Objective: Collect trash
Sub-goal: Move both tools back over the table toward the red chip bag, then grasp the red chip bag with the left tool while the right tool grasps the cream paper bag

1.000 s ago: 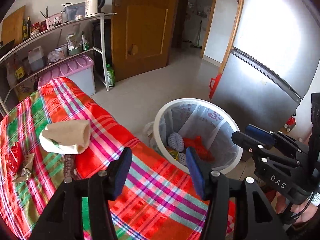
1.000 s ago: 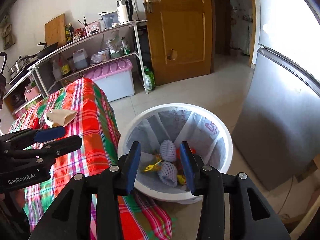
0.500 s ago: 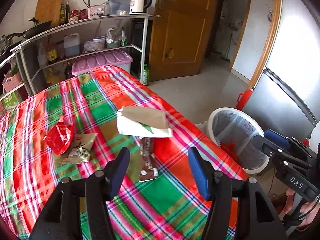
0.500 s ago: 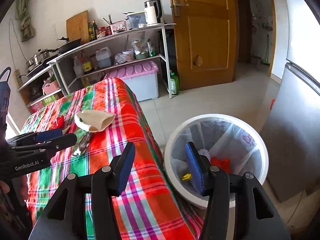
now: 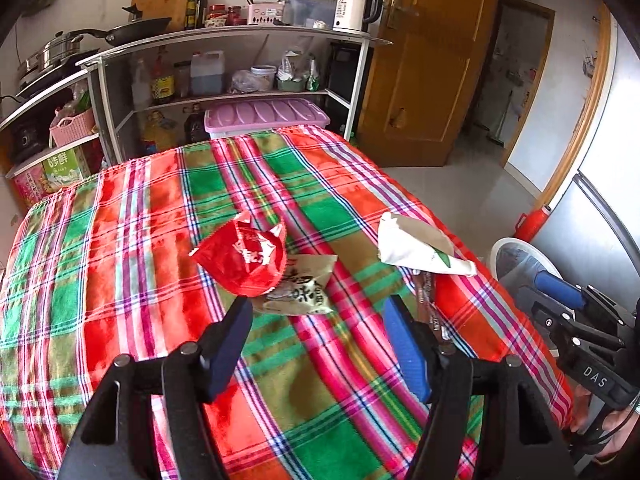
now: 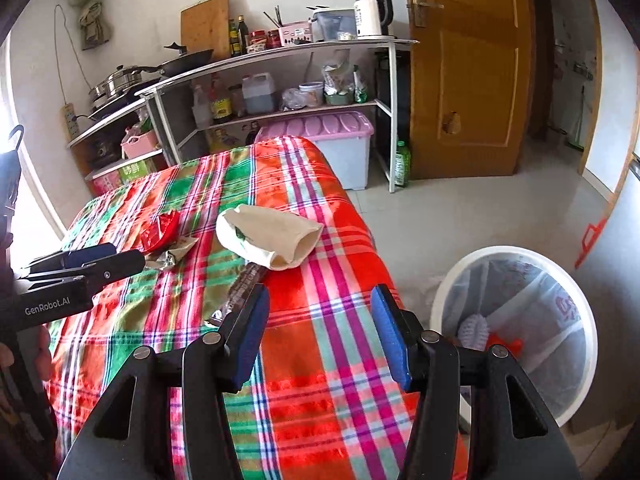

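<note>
On the plaid tablecloth (image 5: 152, 240) lie a crumpled red wrapper (image 5: 244, 258), a beige printed wrapper (image 5: 306, 290) under it, a white-and-tan paper bag (image 5: 420, 246) and a dark brown wrapper (image 5: 430, 304). My left gripper (image 5: 320, 344) is open and empty, just short of the red and beige wrappers. My right gripper (image 6: 320, 328) is open and empty above the table's right edge, near the dark wrapper (image 6: 244, 286) and the paper bag (image 6: 272, 240). The white lined trash bin (image 6: 520, 320) stands on the floor to the right with trash inside.
A metal shelf rack (image 6: 280, 76) with bottles, pans and a kettle stands behind the table. A lilac-lidded storage box (image 6: 324, 140) sits under it. A wooden door (image 6: 464, 68) is at the back, a grey fridge (image 5: 600, 200) at the right.
Both grippers have swung left from over the trash bin to over the table. The left one now faces the red and beige wrappers. Both stayed open and empty.
</note>
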Motion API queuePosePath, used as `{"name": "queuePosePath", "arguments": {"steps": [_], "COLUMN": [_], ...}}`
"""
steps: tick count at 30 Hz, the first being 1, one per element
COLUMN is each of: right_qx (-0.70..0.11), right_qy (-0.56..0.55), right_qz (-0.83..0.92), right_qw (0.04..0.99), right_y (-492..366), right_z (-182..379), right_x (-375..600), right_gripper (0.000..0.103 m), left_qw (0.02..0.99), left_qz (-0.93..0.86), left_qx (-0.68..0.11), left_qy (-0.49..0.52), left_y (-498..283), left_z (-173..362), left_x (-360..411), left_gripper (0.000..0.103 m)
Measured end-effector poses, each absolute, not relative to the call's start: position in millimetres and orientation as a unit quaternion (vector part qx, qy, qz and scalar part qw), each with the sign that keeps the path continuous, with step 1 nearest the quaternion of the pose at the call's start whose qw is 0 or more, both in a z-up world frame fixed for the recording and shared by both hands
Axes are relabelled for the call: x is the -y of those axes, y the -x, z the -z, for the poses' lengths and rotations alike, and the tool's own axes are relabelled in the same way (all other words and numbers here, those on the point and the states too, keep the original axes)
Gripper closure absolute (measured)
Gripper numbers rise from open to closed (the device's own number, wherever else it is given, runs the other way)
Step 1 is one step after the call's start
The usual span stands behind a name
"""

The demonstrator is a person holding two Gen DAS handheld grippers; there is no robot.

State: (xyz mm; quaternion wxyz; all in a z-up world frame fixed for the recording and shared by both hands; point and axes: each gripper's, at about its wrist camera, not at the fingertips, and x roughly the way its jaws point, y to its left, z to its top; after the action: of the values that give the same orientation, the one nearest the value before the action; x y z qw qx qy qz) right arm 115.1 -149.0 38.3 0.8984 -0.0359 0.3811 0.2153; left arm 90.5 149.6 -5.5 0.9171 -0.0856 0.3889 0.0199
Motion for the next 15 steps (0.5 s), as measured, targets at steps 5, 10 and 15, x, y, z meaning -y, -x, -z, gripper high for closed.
{"name": "queuePosePath", "arguments": {"steps": [5, 10, 15], "right_qx": [-0.38, -0.376, -0.373], "right_qy": [0.058, 0.078, 0.102], "right_qz": [-0.239, -0.252, -0.263], "right_qw": [0.892, 0.888, 0.884], "right_y": [-121.9, -132.2, -143.6], "right_z": [-35.2, -34.6, -33.3], "right_x": [119.2, 97.0, 82.0], "right_gripper": [0.049, 0.049, 0.049], "left_qw": [0.916, 0.912, 0.908], "left_qz": [-0.04, -0.054, -0.057], "left_qx": [-0.388, -0.394, -0.401], "left_qy": [0.095, 0.101, 0.102], "left_y": [-92.4, -102.1, -118.0], "left_z": [6.4, 8.2, 13.3], "left_x": [-176.6, -198.6, -213.4], "left_gripper": [0.031, 0.029, 0.028]}}
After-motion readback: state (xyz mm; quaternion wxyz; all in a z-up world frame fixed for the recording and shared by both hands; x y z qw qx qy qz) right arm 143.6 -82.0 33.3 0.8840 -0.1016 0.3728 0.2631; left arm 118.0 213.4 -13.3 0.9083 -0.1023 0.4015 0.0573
